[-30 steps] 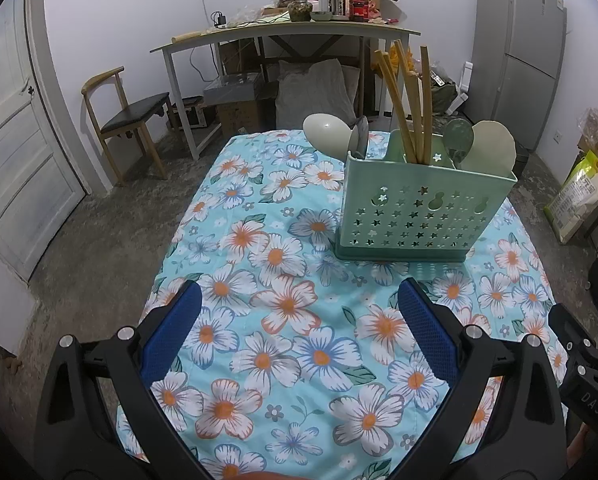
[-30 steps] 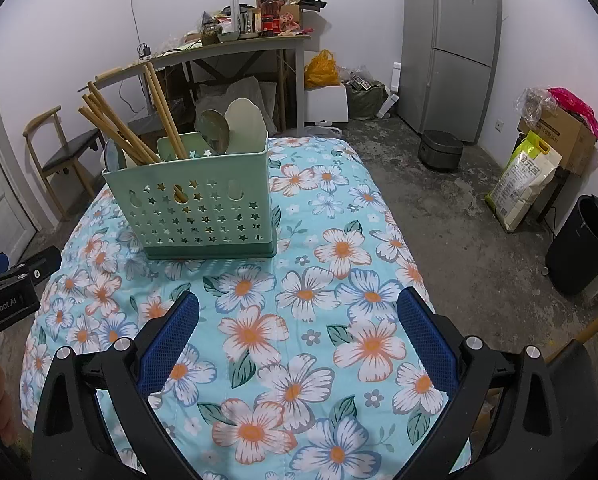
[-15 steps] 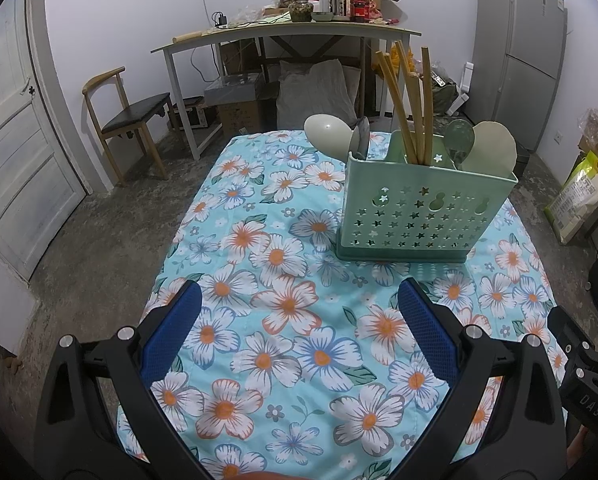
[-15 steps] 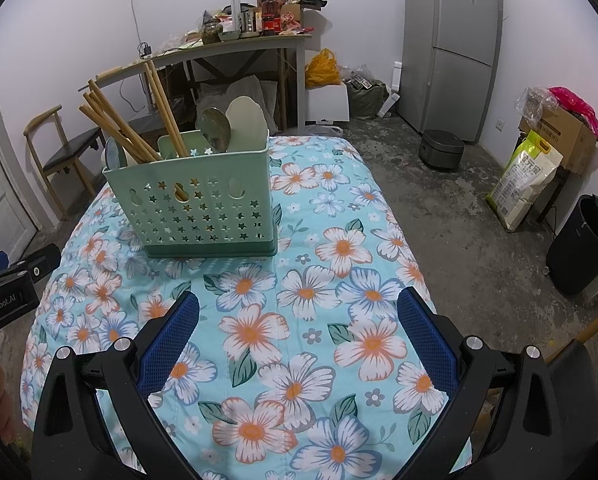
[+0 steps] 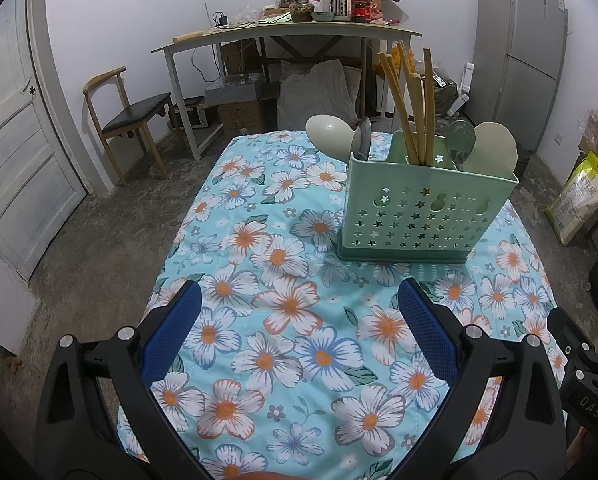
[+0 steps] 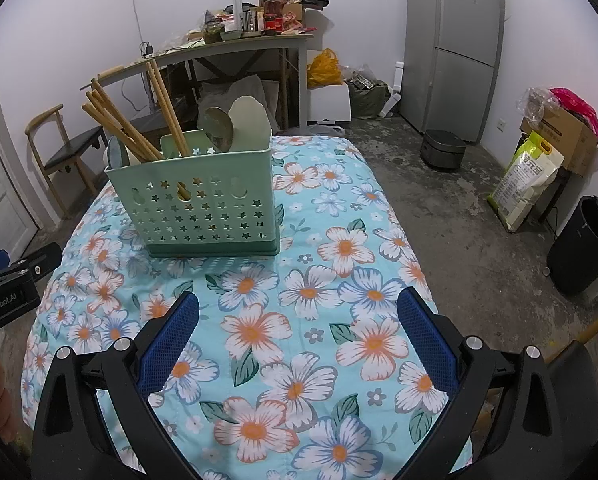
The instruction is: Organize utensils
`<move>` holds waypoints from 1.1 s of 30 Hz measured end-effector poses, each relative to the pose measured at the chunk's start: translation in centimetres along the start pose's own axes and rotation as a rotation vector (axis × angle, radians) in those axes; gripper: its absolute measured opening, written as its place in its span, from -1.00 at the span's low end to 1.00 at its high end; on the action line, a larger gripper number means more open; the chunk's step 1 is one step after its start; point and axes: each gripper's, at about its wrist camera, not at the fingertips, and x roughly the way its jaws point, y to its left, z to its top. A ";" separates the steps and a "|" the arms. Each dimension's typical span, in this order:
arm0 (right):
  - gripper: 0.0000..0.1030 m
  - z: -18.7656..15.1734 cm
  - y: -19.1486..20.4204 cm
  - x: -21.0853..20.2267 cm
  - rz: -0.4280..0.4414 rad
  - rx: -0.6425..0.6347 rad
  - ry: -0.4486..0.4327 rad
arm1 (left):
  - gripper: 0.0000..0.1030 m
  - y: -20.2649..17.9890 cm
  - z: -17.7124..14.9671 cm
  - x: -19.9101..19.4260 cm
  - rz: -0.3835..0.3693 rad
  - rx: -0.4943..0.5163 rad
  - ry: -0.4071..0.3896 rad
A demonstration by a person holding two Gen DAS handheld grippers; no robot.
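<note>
Floral-cloth table [image 5: 283, 320] w/ green utensil caddy [image 5: 423, 212] on it.

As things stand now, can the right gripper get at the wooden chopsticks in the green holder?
Probably yes. The right gripper is open and empty, only bare tablecloth lies before it, and the chopsticks stick out well above the holder rim, leaning left.

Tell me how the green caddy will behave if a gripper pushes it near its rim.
The caddy looks like thin, perforated plastic, so probably light. Tall chopsticks and spoons rise above its rim, so it may tip. The tablecloth might bunch rather than let it slide.
</note>
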 end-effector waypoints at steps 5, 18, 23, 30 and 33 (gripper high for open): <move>0.88 -0.1 0.1 0.0 0.002 -0.004 -0.002 | 0.84 0.0 0.0 -0.1 -0.001 0.003 -0.001; 0.88 0.0 0.2 -0.1 0.004 -0.008 -0.005 | 0.84 0.0 0.0 0.0 0.000 0.001 -0.001; 0.88 0.1 0.1 -0.1 0.007 -0.010 -0.004 | 0.84 0.0 0.0 -0.1 0.000 0.001 -0.001; 0.88 0.1 0.2 -0.1 0.008 -0.010 -0.003 | 0.84 0.0 0.0 -0.1 0.000 0.001 0.000; 0.88 0.1 0.2 -0.2 0.007 -0.009 -0.004 | 0.84 0.1 0.0 -0.1 -0.001 0.000 -0.001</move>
